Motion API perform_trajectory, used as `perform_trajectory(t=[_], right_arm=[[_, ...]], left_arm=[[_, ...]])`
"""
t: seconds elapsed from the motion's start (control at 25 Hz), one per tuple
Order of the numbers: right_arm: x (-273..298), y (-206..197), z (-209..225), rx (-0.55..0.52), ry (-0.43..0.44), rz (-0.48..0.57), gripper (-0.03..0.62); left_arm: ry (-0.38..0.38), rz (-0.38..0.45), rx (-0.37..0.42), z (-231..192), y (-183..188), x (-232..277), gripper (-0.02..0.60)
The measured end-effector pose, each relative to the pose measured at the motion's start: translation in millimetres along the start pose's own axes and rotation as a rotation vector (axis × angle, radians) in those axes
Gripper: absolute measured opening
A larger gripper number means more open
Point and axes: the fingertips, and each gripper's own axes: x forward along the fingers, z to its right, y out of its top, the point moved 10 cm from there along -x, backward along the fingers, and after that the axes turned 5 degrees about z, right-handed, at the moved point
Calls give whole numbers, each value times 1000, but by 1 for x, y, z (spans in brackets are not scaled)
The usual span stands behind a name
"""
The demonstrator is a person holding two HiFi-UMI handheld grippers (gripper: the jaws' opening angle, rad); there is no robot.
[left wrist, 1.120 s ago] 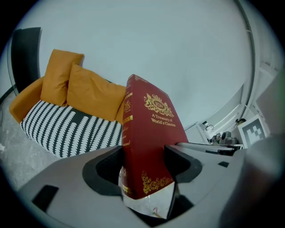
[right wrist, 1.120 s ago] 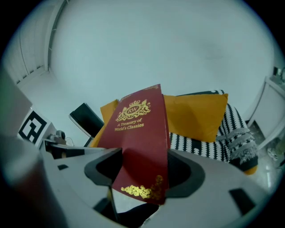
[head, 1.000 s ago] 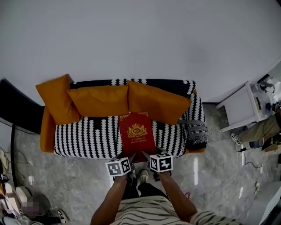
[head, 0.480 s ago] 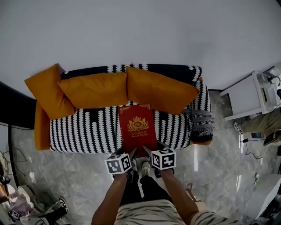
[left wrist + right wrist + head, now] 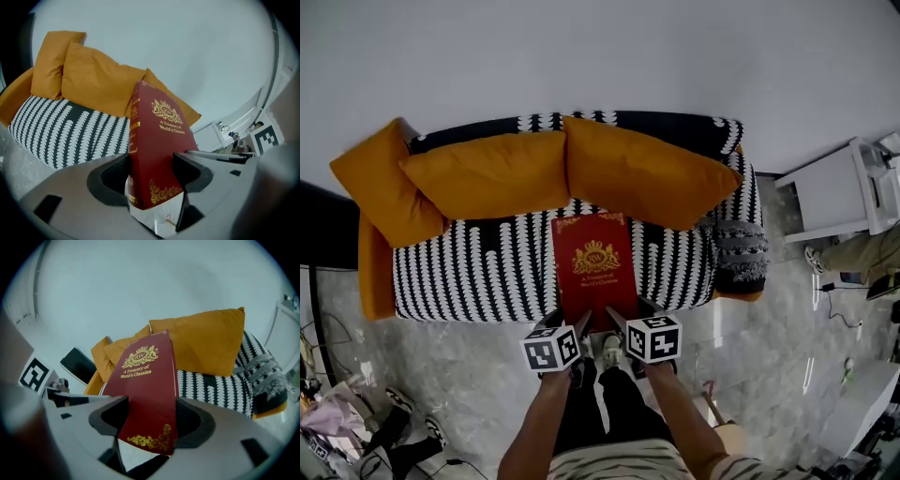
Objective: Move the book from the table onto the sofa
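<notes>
Book, red hardback — near edge pinched by left gripper and right gripper, likely sharing its weight; poised over striped sofa seat.

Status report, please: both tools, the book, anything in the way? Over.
Tools: left tool and right tool shut on book, near end. Book over sofa seat, not released. Cushions behind it, nothing blocking.

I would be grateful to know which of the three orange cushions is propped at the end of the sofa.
The leftmost cushion in the head view. It stands tilted at the left end of the sofa, while the other two lean side by side on the backrest.
</notes>
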Motion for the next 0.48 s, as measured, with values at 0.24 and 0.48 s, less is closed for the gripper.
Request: perform_trajectory(t=[0.24,0.48], right_arm=[[26,-3,18,6,6,-20,302],[52,-17,33,14,-1,-44,302]], left_arm=[[13,-11,-27,-12,-4,27,293],[11,-38,-46,-30,-14,55,293]])
